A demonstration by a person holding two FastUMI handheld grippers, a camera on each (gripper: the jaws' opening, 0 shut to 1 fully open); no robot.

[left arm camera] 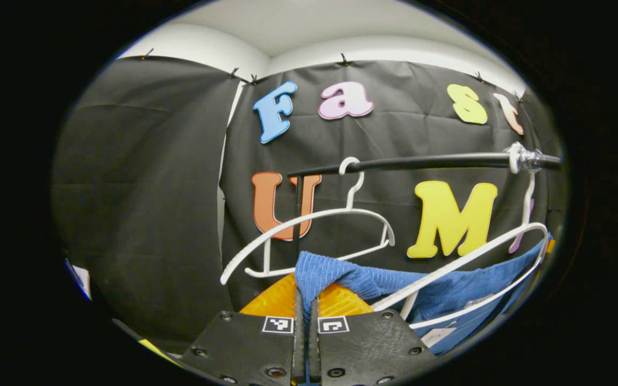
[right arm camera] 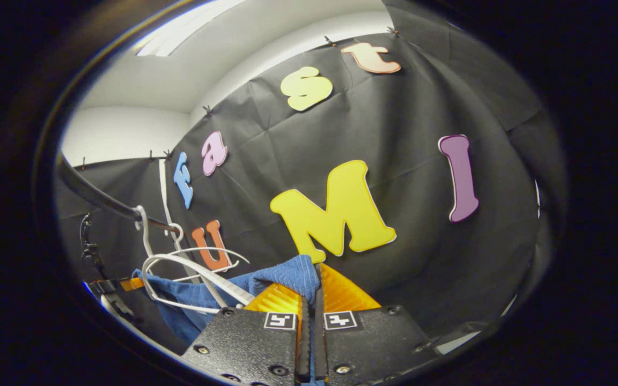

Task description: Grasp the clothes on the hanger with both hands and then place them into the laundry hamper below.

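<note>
Left gripper [left arm camera: 306, 300] fingers closed tight, pinching a top corner of the blue cloth [left arm camera: 352, 279]. Right gripper [right arm camera: 311, 292] fingers likewise closed, clamped on the cloth's [right arm camera: 282, 276] other corner. Cloth is draped over a white hanger [left arm camera: 475, 257], spread between the two grippers. Hanger hook sits on the black rail [left arm camera: 427, 161]. A second, bare hanger [left arm camera: 309, 236] hangs on the same rail just beside, toward the rail's end post.

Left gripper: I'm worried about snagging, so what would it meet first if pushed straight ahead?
Likely the empty white hanger, past the blue garment the left gripper already pinches; depth is unclear.
</note>
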